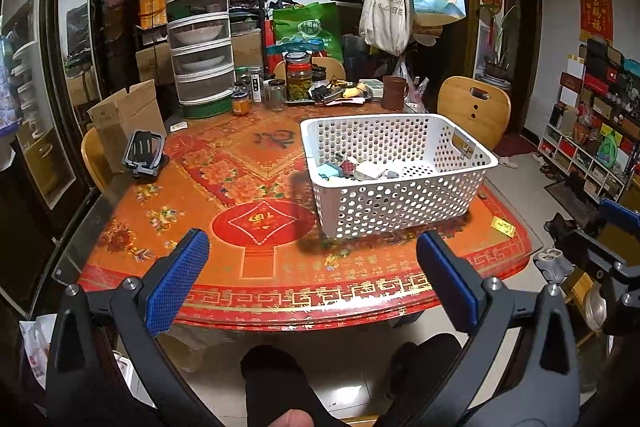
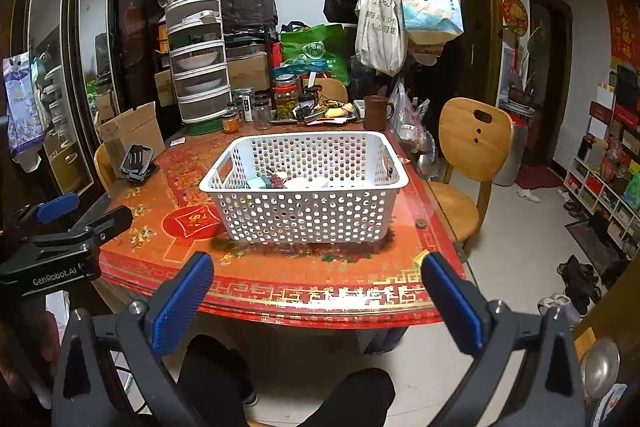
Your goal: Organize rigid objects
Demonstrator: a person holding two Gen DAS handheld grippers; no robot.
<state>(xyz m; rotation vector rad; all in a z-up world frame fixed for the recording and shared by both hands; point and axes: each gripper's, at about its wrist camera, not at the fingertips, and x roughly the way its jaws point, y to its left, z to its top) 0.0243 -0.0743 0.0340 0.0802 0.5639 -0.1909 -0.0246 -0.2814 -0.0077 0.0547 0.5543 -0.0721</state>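
A white perforated basket (image 1: 404,203) stands on the red patterned table (image 1: 248,227); in the right wrist view the basket (image 2: 308,215) sits mid-table. Several small rigid items (image 1: 352,169) lie inside it, also seen in the right wrist view (image 2: 288,181). My left gripper (image 1: 312,255) is open and empty, held back over the table's near edge. My right gripper (image 2: 316,279) is open and empty, also short of the near edge. A small yellow item (image 1: 502,227) lies on the table right of the basket.
A black phone stand (image 1: 144,151) and a cardboard box (image 1: 124,115) sit at the table's left. Jars (image 1: 298,77), a brown mug (image 1: 394,93) and stacked food covers (image 1: 200,39) crowd the far side. Wooden chairs (image 2: 472,147) stand around. A coat rack with bags (image 2: 392,15) stands behind.
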